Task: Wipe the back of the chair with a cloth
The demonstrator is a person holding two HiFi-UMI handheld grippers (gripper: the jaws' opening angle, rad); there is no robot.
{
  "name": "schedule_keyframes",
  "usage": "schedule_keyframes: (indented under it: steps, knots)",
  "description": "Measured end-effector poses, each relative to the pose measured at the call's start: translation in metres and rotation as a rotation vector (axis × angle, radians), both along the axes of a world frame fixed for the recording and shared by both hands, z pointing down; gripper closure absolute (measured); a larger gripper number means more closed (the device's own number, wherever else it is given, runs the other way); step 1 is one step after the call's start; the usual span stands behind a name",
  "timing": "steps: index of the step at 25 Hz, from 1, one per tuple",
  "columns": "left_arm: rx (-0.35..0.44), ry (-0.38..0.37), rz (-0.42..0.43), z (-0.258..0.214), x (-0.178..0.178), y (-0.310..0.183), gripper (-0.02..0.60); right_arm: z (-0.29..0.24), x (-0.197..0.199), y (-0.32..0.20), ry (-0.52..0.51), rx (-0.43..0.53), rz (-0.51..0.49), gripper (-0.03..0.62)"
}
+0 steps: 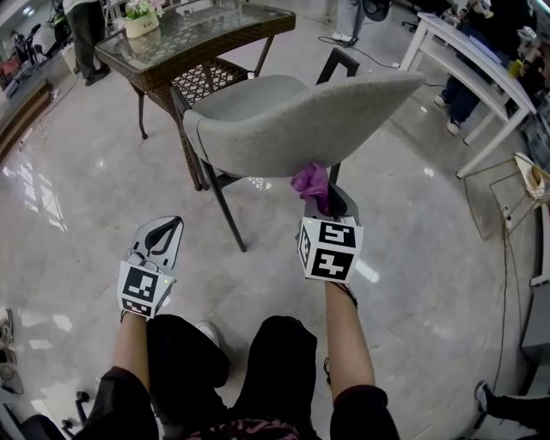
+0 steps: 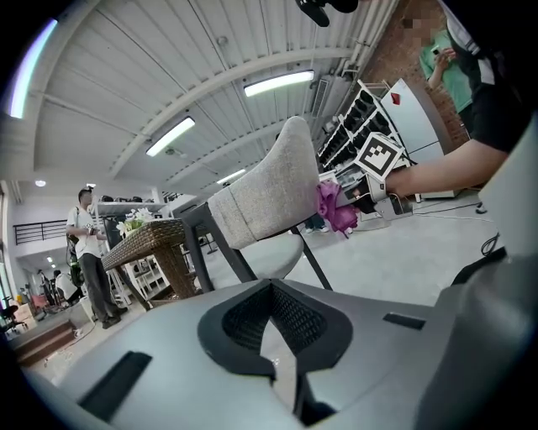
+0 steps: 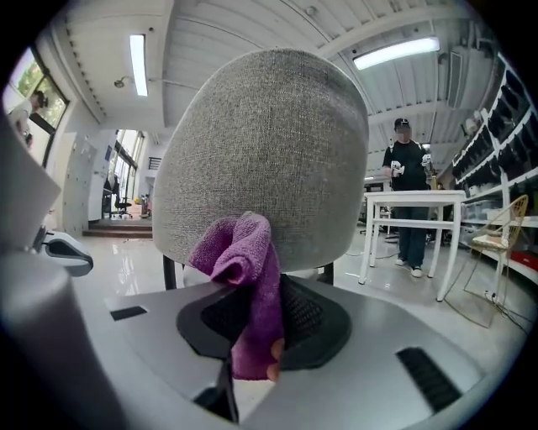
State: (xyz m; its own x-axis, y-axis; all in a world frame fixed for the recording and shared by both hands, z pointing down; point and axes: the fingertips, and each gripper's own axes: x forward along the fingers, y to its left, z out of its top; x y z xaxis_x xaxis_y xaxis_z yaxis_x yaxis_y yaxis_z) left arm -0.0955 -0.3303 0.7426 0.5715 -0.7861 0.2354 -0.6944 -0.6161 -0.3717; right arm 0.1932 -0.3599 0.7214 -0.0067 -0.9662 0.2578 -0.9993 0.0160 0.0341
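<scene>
A grey fabric chair (image 1: pixel 292 120) with dark metal legs stands in front of me, its curved back (image 3: pixel 262 151) facing me. My right gripper (image 1: pixel 327 204) is shut on a purple cloth (image 1: pixel 312 184) and holds it against the lower edge of the chair back; the cloth (image 3: pixel 245 277) bunches between the jaws in the right gripper view. Low at the left, my left gripper (image 1: pixel 163 236) hangs shut and empty, away from the chair. From the left gripper view the chair (image 2: pixel 273 197) and the cloth (image 2: pixel 336 210) appear side on.
A wicker table with a glass top (image 1: pixel 193 39) and a flower pot (image 1: pixel 142 17) stands behind the chair. A white table (image 1: pixel 468 60) is at the right, with a wire-frame chair (image 1: pixel 524 185) nearby. People stand at the far left and far right. The floor is glossy tile.
</scene>
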Motion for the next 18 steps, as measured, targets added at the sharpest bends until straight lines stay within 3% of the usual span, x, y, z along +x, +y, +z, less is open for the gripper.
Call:
schedule_keyframes:
  steps: [8,18]
  knots:
    - [-0.022,0.061,-0.020,-0.002,-0.013,-0.008,0.572,-0.003,-0.005,0.029,-0.053,0.084,0.019,0.500]
    - [-0.043,0.067,0.001,-0.023,-0.011,-0.027,0.572,-0.029,-0.018,0.041,-0.044,0.145,0.022,0.500]
